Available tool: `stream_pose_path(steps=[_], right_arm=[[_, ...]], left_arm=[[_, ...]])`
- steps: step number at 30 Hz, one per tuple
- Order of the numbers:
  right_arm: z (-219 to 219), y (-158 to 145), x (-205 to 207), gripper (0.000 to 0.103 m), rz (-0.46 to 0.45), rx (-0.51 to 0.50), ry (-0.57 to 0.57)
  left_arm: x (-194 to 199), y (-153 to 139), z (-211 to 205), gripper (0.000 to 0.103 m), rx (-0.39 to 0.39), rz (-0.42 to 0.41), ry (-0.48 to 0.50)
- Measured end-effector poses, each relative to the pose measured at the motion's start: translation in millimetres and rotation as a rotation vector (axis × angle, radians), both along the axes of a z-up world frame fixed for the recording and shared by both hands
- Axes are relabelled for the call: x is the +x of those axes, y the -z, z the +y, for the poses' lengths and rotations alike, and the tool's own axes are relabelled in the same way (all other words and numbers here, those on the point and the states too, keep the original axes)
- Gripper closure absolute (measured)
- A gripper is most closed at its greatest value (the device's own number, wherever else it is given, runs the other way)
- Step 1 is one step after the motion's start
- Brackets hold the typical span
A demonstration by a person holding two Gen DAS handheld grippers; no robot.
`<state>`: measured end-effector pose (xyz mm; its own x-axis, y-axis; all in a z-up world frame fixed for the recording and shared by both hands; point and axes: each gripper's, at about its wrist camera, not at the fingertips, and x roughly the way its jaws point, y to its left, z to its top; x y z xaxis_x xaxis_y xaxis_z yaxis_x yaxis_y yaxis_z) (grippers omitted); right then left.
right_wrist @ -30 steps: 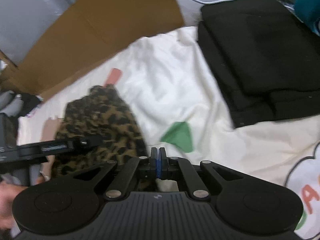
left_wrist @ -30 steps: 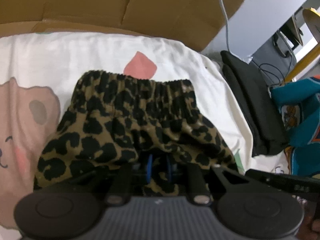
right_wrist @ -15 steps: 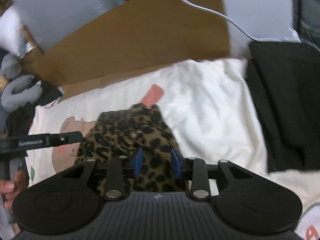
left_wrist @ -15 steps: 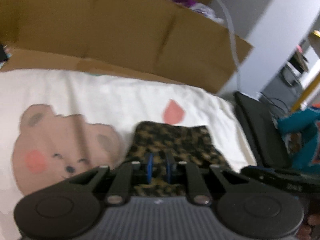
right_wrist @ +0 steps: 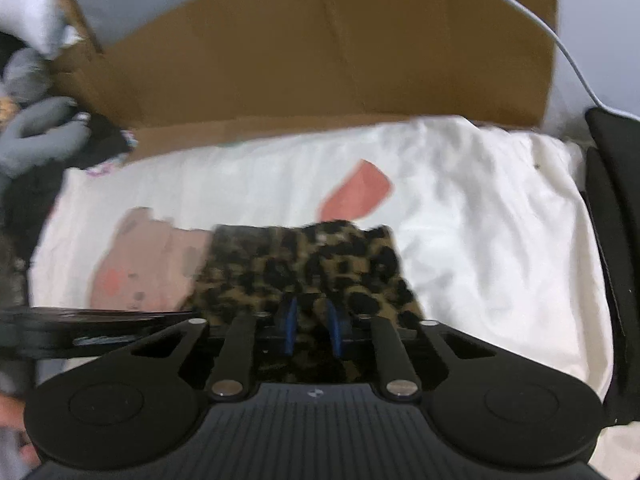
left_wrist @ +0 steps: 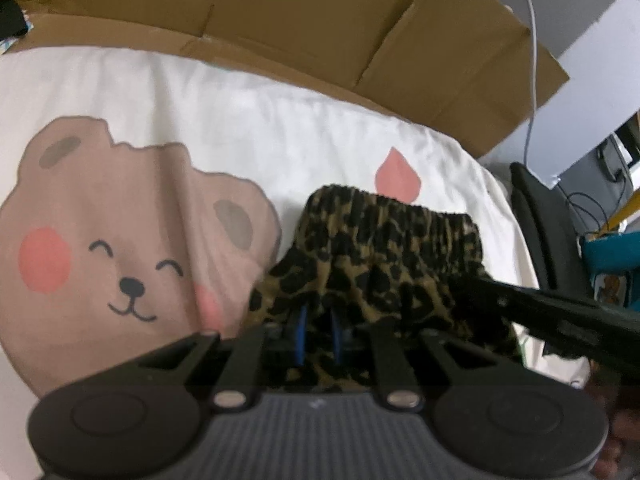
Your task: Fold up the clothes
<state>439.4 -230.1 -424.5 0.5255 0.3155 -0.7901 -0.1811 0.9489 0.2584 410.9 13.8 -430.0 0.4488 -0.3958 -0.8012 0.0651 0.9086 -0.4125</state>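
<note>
Leopard-print shorts (left_wrist: pixel 384 248) lie on a white sheet with a bear print (left_wrist: pixel 120 240), elastic waistband at the far edge. My left gripper (left_wrist: pixel 319 332) holds the shorts' near edge, leopard cloth filling the narrow gap between its blue pads. In the right wrist view the same shorts (right_wrist: pixel 304 264) bunch up at my right gripper (right_wrist: pixel 312 328), whose pads also pinch the cloth. The right gripper's black body (left_wrist: pixel 560 316) reaches in beside the shorts' right side. The left gripper's body (right_wrist: pixel 100 320) shows as a dark bar at the left.
A brown cardboard sheet (left_wrist: pixel 320 20) stands along the bed's far side. Folded black clothes (left_wrist: pixel 548 232) lie at the right edge, also seen in the right wrist view (right_wrist: pixel 612 208). A teal item (left_wrist: pixel 608 256) and a white cable (left_wrist: pixel 532 40) are beyond. A grey plush (right_wrist: pixel 36 128) sits far left.
The right gripper, shut on nothing a second ago, opened over the shorts and closed on their near edge. Both grippers pulled back and the shorts look shorter front to back.
</note>
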Motion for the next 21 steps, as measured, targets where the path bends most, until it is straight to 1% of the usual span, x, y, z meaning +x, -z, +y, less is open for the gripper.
stream_pose_path(steps=[3,7,9,12,14,17,20,21], right_arm=[[-5.8,9.4,3.5,0.096,0.023,-0.022,0.036],[-13.9,20.0,4.8,0.099,0.048,-0.044,0.077],[-18.0,25.3,5.4,0.099,0.060,-0.055,0.097],[-20.6,26.8,6.6,0.099,0.070,-0.076,0.108],[-23.3,26.5,6.3,0.099,0.071,-0.088,0.113],[-31.6,27.3,3.6,0.099,0.081,-0.091,0.137],[-40.9,20.7,-2.2,0.098,0.098,-0.054,0.154],[-43.9,17.2,-6.2,0.097,0.098,-0.037,0.155]], left_arm=[[-2.5,-11.0,-0.4,0.090,-0.011,-0.029,0.004],[-2.7,-28.5,-3.9,0.090,-0.011,-0.101,0.021],[4.2,-29.1,-7.5,0.090,0.014,-0.117,0.032],[20.0,-13.1,-14.4,0.090,0.027,-0.079,0.051],[23.2,-0.5,-16.2,0.088,0.022,-0.069,0.067],[22.0,3.7,-19.0,0.089,0.026,-0.093,0.085],[19.6,-2.0,-19.1,0.089,0.042,-0.099,0.086],[18.6,-4.9,-18.5,0.091,0.046,-0.098,0.084]])
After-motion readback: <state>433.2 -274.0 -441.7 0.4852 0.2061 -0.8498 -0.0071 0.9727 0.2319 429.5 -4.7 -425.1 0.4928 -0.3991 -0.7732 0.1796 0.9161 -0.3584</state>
